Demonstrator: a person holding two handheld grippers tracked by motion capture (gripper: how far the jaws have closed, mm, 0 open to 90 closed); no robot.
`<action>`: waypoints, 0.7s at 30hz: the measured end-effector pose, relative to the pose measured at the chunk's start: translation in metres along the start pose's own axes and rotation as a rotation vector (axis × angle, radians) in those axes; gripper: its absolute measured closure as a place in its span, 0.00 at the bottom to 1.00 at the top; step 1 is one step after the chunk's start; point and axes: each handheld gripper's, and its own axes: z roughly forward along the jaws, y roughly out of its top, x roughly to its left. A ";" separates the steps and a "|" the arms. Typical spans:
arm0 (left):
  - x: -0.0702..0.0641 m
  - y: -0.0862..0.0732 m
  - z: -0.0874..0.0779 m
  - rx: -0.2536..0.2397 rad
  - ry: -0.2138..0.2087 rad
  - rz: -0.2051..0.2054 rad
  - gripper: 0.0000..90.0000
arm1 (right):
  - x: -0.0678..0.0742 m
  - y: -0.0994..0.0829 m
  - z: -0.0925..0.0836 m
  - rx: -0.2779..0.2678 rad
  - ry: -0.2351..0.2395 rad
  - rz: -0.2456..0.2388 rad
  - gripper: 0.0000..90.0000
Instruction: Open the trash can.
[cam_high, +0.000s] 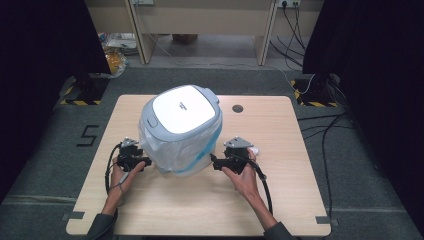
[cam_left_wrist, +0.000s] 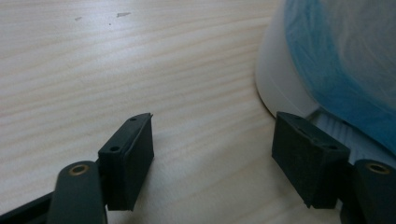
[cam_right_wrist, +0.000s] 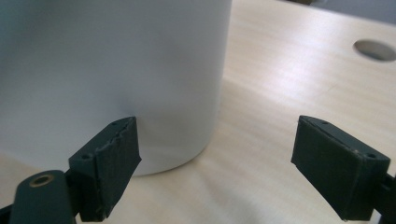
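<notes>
A white bin (cam_high: 181, 131) with a grey-rimmed lid stood near the middle of the wooden desk (cam_high: 280, 200), a clear bag (cam_high: 197, 150) with a blue band draped over its sides below the lid.

My left hand-held gripper (cam_high: 146, 162) sat low on the desk at the bin's left side, just beside its base. In the left gripper view its 2 black jaws stood apart with bare desk between them (cam_left_wrist: 212, 144); the right-hand jaw lay close to the bin's white foot (cam_left_wrist: 280, 79), where the blue band (cam_left_wrist: 322, 79) of the bag hung. Whether that jaw touched the bin I could not tell. Nothing was clamped.

My right hand-held gripper (cam_high: 215, 163) was at the bin's right side, also down near the desk. In the right gripper view its jaws were wide apart (cam_right_wrist: 217, 161); the left-hand jaw stood right in front of the white wall (cam_right_wrist: 116, 70), the other over bare wood. It gripped nothing. A round hole (cam_high: 237, 108) showed in the desk behind the bin.
</notes>
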 end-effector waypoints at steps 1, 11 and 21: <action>-0.002 -0.002 -0.001 -0.003 -0.002 0.002 0.33 | -0.002 0.002 0.002 0.000 0.006 0.003 0.17; -0.024 -0.015 -0.009 0.009 -0.052 0.024 0.35 | -0.016 0.016 0.014 -0.027 0.044 0.026 0.18; -0.042 -0.024 -0.012 -0.002 -0.079 0.048 0.36 | -0.026 0.027 0.024 -0.011 0.043 -0.003 0.21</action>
